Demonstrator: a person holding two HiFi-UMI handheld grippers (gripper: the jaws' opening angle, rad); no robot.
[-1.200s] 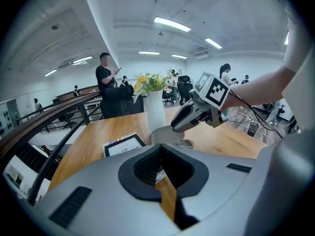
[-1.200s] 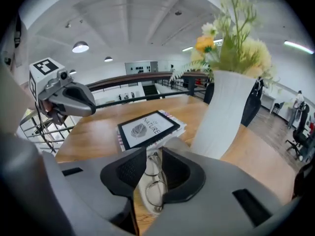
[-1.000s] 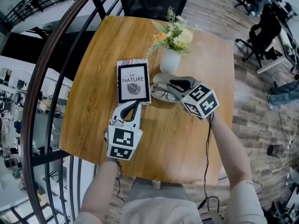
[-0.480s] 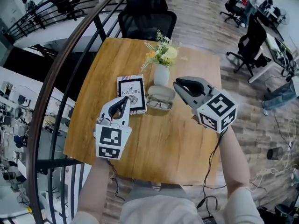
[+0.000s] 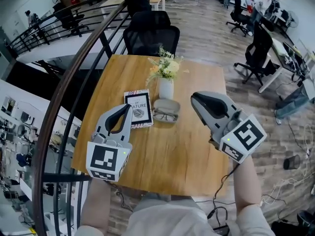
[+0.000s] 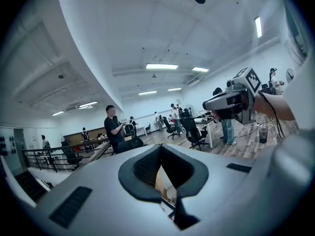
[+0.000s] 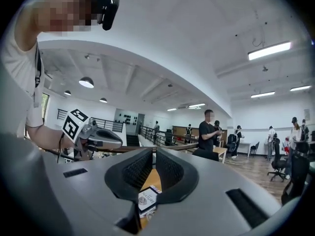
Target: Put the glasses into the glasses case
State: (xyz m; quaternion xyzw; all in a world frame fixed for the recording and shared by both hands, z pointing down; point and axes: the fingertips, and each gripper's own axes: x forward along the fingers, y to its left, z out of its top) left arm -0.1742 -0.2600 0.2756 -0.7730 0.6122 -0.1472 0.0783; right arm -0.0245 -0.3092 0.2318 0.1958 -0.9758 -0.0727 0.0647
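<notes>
Seen from above, a person's two forearms reach forward, each hand holding a grey gripper with a black-and-white marker cube over a wooden table.

The left gripper hangs over the table's near left part. Its dark padded jaws meet at the tips and hold nothing.

The right gripper hangs over the right side of the table. Its jaws are closing, with only a narrow slit between them and nothing in that slit. Both grippers point roughly level across the room, well above the tabletop.

Past the grippers, near the middle of the table, the glasses lie on the wood, outside the case. They sit against the near edge of the grey oval glasses case. Neither gripper touches them. Just left of the pair lies a book with a dark cover and a leaf design.

Directly behind the case stands a white vase holding a small bunch of pale flowers.

At the table's far edge is a black office chair. A dark curved railing sweeps along the left. Farther off is an open office with wood flooring, desks, chairs and several people.
</notes>
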